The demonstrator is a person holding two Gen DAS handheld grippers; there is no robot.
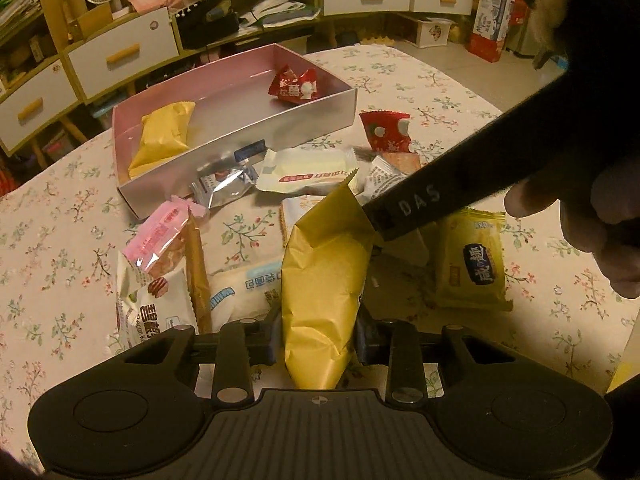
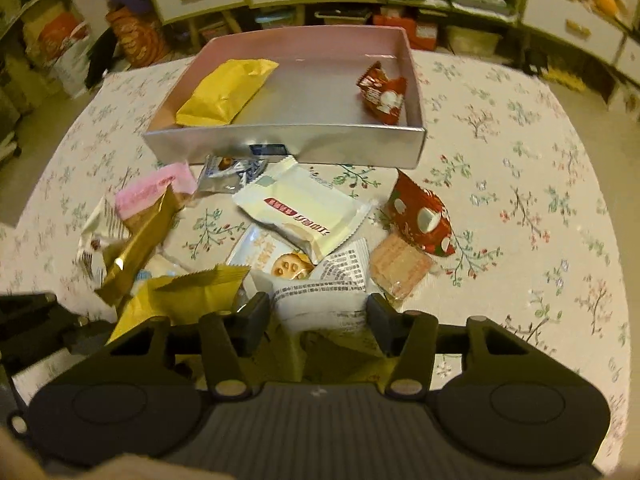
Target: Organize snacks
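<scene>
Now | left gripper: crinkled yellow packet | right gripper: apparently papery white packet

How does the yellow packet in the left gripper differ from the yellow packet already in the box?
The held yellow packet stands nearly upright, clamped in the left gripper; the boxed yellow packet lies flat on the floor of the box. The held one is over the loose pile, the boxed one sorted. Both look like the same plain yellow wrapper.
</scene>
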